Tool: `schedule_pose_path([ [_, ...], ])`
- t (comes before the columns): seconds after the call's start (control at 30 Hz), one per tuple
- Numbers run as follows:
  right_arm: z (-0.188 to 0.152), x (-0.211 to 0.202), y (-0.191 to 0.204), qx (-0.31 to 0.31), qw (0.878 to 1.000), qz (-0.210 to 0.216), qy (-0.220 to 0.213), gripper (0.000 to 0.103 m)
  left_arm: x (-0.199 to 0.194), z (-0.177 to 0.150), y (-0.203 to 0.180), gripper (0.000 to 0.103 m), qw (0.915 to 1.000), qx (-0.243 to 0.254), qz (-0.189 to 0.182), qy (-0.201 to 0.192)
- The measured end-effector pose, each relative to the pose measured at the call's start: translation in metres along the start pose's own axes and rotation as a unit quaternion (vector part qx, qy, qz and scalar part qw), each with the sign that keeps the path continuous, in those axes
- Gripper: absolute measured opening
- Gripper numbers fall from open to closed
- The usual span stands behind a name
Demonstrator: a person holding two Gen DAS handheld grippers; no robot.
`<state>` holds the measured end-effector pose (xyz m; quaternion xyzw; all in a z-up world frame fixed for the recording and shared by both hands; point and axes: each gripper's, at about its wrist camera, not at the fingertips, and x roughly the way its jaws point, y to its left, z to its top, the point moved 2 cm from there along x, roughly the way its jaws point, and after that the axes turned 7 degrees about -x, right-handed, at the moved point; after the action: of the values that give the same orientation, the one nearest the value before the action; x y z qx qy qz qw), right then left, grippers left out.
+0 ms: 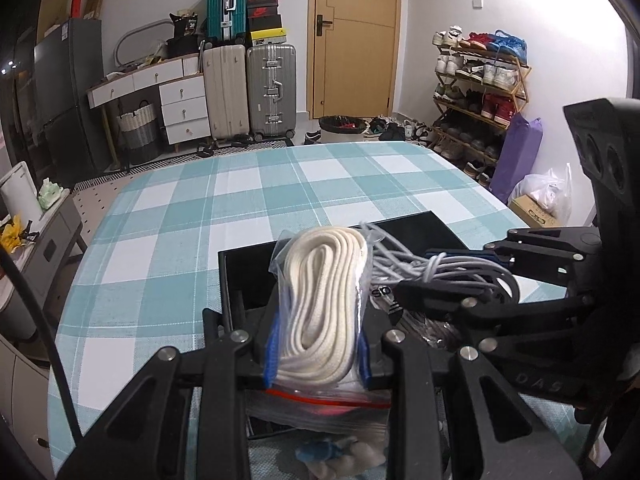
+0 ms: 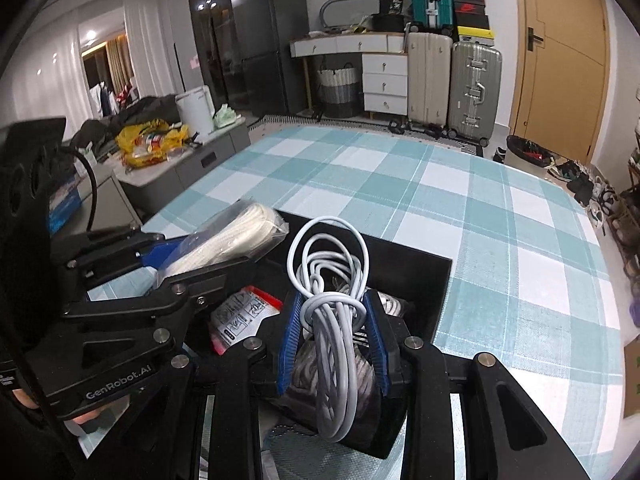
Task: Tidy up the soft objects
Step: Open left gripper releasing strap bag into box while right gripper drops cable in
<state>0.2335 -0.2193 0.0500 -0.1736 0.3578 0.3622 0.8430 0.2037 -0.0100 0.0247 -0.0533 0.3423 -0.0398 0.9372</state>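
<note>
**Both claws loaded above the black box**

Through your left wrist camera, your left gripper (image 1: 318,344) is clenched on a clear zip bag of coiled cream-white rope (image 1: 324,292) — the blue pads (image 1: 272,350) press its sides and the bag's red seal strip lies below them. The bag hangs over the open black rectangular box (image 1: 244,276), which sits on the teal-and-white checked tablecloth (image 1: 240,184). To the right, your right gripper (image 1: 452,276) reaches in, grasping a bundle of pale grey cable (image 1: 404,264) just beside the rope.

Through your right wrist camera, your right gripper (image 2: 332,336) is clamped on the knotted pale grey cable (image 2: 332,320), loops standing up past the fingertips, over the black box (image 2: 416,276). More cords and a red-and-white printed packet (image 2: 240,316) lie inside the box. At left, your left gripper (image 2: 196,256) holds the bagged rope (image 2: 236,232) over the box's near-left corner — the two loads sit near each other without clearly touching.
</note>
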Motion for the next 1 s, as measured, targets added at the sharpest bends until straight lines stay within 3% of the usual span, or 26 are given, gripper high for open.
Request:
schedule_pose_path([
  [0.3,-0.003,0.009,-0.002,-0.020,1.000,-0.015,0.008,0.033,0.006,-0.003,-0.002,0.029,0.9999,0.011,0.000,0.008],
  [0.37,-0.004,0.004,-0.003,-0.019,1.000,-0.015,-0.001,0.038,0.007,-0.003,-0.001,0.030,0.9999,0.011,0.000,0.011],
  [0.43,-0.005,-0.007,-0.005,-0.016,1.000,-0.023,-0.014,0.055,0.007,-0.003,-0.001,0.032,0.9998,0.009,-0.002,0.015],
  [0.5,-0.007,-0.018,-0.007,-0.013,0.999,-0.037,-0.027,0.062,0.006,-0.004,-0.002,0.037,0.9998,0.010,-0.006,0.018],
  [0.57,-0.009,-0.028,-0.009,-0.003,0.998,-0.044,-0.038,0.074,0.003,-0.004,-0.003,0.056,0.9997,0.010,-0.012,0.017],
  [0.6,-0.011,-0.034,-0.010,0.002,0.998,-0.049,-0.042,0.085,0.000,-0.005,-0.003,0.057,0.9998,0.009,-0.011,0.013],
  [0.73,-0.021,-0.053,-0.010,0.022,0.997,-0.048,-0.057,0.101,-0.009,-0.007,-0.003,0.060,0.9997,0.006,-0.018,0.016],
  [0.83,-0.031,-0.063,-0.008,0.039,0.996,-0.042,-0.061,0.102,-0.021,-0.011,-0.001,0.094,0.9998,0.001,-0.020,0.003],
  [0.87,-0.035,-0.065,-0.007,0.043,0.996,-0.039,-0.060,0.102,-0.028,-0.012,-0.001,0.100,0.9998,0.000,-0.020,-0.008],
  [1.0,-0.050,-0.071,0.001,0.051,0.997,-0.030,-0.058,0.102,-0.043,-0.019,0.003,0.101,0.9997,-0.002,-0.013,-0.019],
])
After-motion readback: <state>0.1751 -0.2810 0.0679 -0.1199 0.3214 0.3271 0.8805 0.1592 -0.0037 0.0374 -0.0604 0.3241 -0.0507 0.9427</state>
